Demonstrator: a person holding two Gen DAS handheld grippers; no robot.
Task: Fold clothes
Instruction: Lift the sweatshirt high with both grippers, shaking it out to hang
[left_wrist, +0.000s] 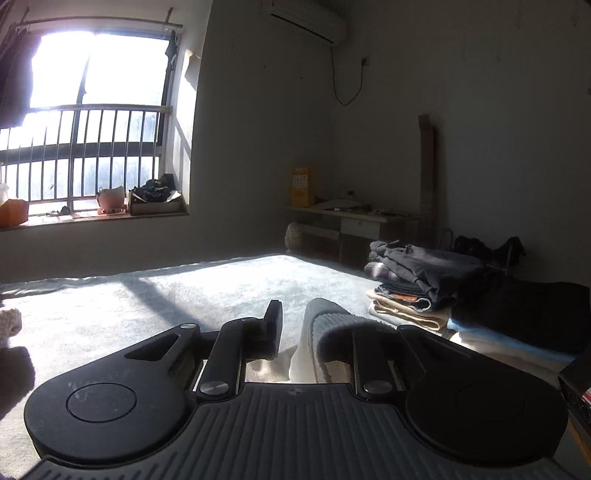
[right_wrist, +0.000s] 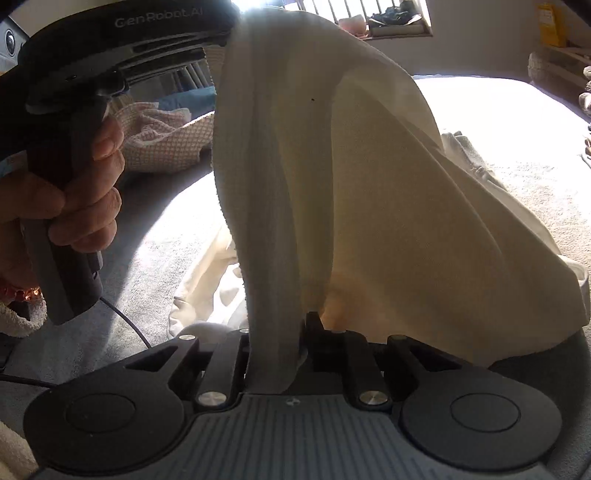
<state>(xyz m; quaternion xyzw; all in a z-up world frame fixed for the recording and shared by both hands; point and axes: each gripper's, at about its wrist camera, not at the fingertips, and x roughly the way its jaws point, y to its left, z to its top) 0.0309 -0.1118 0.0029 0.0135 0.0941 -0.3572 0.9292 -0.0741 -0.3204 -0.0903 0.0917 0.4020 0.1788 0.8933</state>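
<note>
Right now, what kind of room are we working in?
Most likely a bedroom: a bed as work surface, a barred window, a wall air conditioner and stacked folded clothes.

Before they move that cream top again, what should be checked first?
1. Left gripper jaws holding the cream top: not ok; cloth drapes over one finger, with a gap beside the other.
2. Right gripper jaws pinching the ribbed hem: cannot tell.
3. Top clear of the bed: not ok; part of it lies there.
4. Open bed space ahead: ok.
5. Folded stack out of the way: ok, off to one side.
</note>
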